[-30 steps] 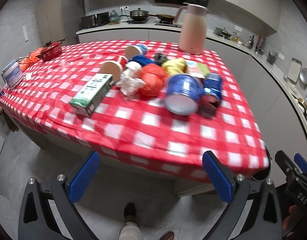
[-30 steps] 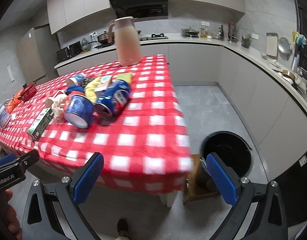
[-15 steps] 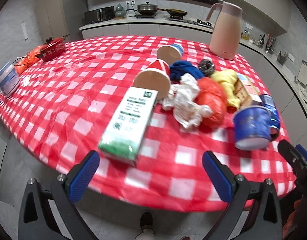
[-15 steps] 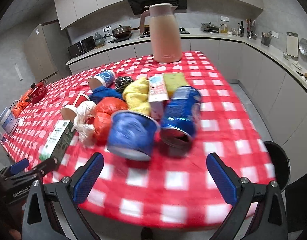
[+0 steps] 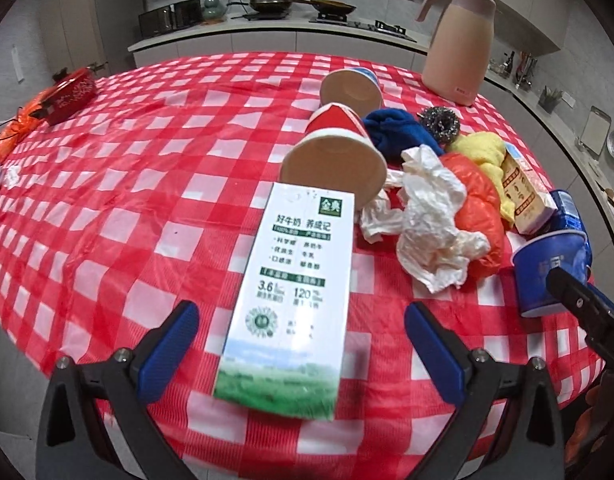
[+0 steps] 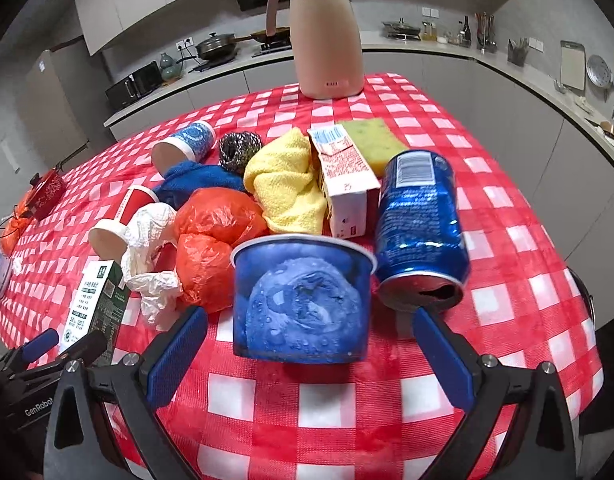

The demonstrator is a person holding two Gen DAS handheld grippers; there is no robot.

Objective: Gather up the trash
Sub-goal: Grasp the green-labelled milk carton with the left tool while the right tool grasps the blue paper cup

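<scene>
A white and green milk carton (image 5: 291,292) lies flat on the red checked tablecloth (image 5: 147,168); my left gripper (image 5: 301,354) is open with its fingers on either side of the carton's near end. My right gripper (image 6: 309,358) is open in front of a blue tub (image 6: 303,300) lying on its side. Right of the tub lies a dented blue can (image 6: 421,220). Behind are an orange plastic bag (image 6: 215,236), crumpled white paper (image 5: 431,220), a red paper cup (image 5: 335,156), a blue-print cup (image 6: 185,148) and a small juice carton (image 6: 345,180).
A pink thermos jug (image 6: 327,32) stands at the table's far end. A yellow cloth (image 6: 285,184), blue cloth (image 5: 399,132), steel scourer (image 6: 241,150) and green sponge (image 6: 373,140) lie among the trash. A dark bin rim (image 6: 585,292) shows past the table's right edge.
Both grippers have moved in over the table's near edge. The milk carton now lies between the left fingers and the blue tub sits just ahead of the right ones. Both stay open.
</scene>
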